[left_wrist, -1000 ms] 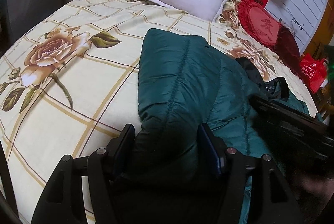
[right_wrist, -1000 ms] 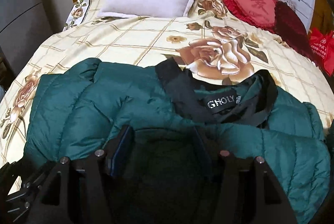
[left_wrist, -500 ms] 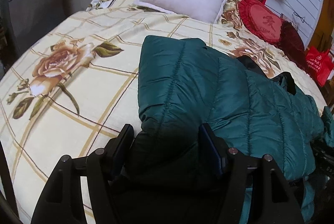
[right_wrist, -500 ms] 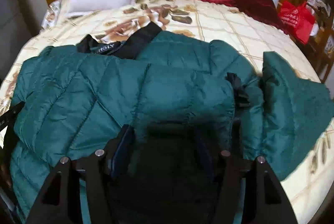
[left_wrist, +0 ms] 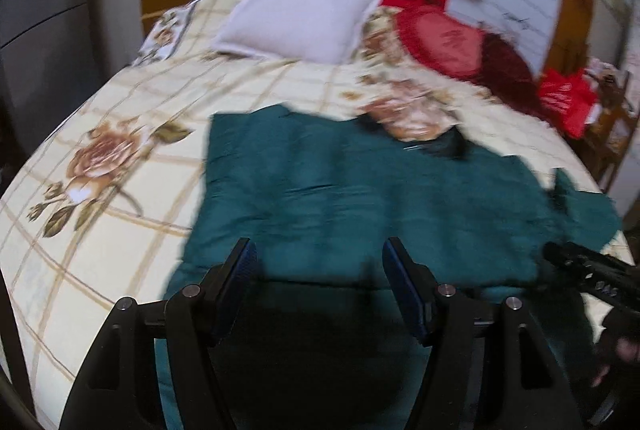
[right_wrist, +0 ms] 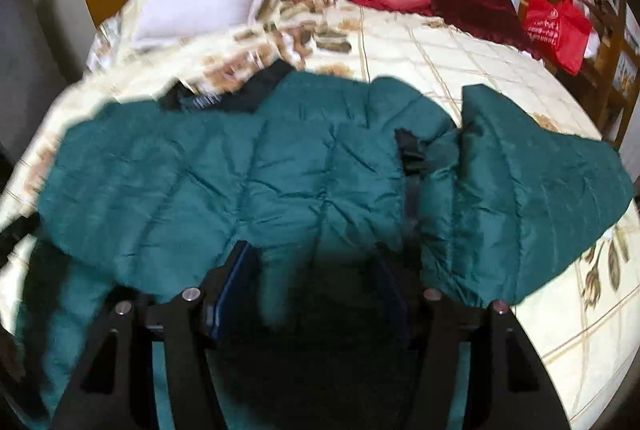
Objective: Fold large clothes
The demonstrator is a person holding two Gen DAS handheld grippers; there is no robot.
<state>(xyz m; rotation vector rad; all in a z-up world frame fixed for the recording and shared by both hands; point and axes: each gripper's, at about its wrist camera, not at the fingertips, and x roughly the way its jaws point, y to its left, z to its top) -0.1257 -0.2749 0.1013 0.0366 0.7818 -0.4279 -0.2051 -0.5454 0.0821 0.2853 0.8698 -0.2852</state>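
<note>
Jacket (left_wrist: 360,197) fabric sits between the spread fingers of our left gripper (left_wrist: 320,282) and right gripper (right_wrist: 316,282); whether either truly grips it we cannot tell

Green puffer jacket (left_wrist: 360,197) now spread wider and flatter across the bed (left_wrist: 120,230) than 1.0 s ago. One sleeve (right_wrist: 536,197) has come out toward the bed's right edge. Right gripper (left_wrist: 588,270) re-entered left wrist view.
</note>
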